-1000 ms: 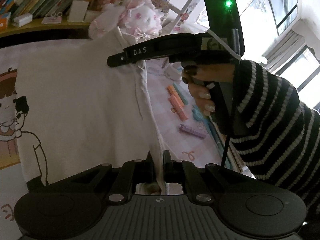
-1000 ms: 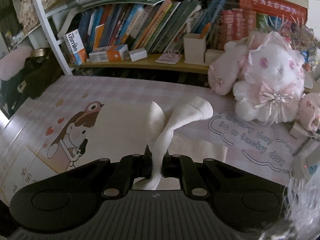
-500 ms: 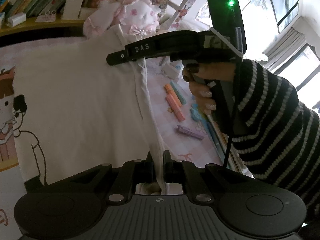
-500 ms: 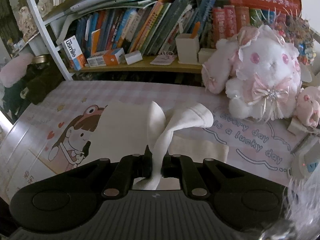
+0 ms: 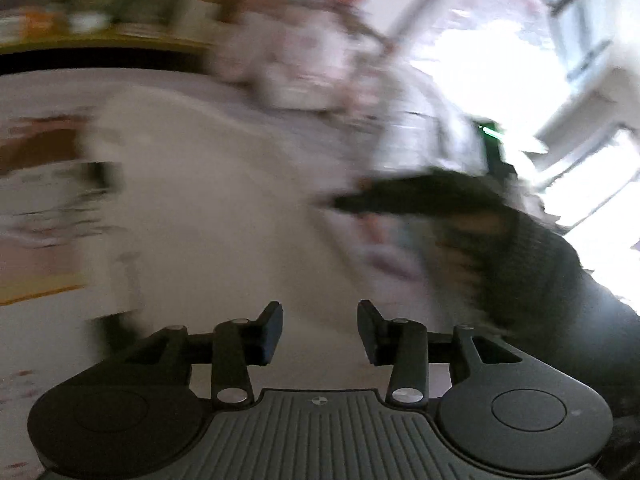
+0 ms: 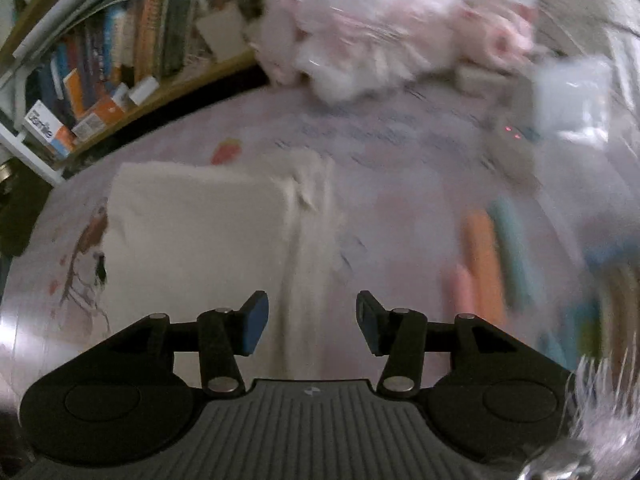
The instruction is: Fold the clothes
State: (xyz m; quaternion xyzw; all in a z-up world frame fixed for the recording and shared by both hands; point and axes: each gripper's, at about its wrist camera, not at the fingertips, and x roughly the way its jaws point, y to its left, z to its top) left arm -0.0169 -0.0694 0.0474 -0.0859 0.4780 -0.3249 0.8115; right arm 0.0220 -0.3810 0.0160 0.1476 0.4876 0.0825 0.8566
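Left gripper (image 5: pixel 319 330) jaws spread – empty, right gripper (image 6: pixel 312 322) jaws spread too, cloth (image 6: pixel 192 224) flat on desk (image 6: pixel 400 208), frames blurred

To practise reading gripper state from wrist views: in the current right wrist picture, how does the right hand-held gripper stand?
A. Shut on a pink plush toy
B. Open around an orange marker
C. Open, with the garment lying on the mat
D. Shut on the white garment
C: the right hand-held gripper shows a wide gap between its fingers, and the white garment lies folded on the mat, held by nothing.
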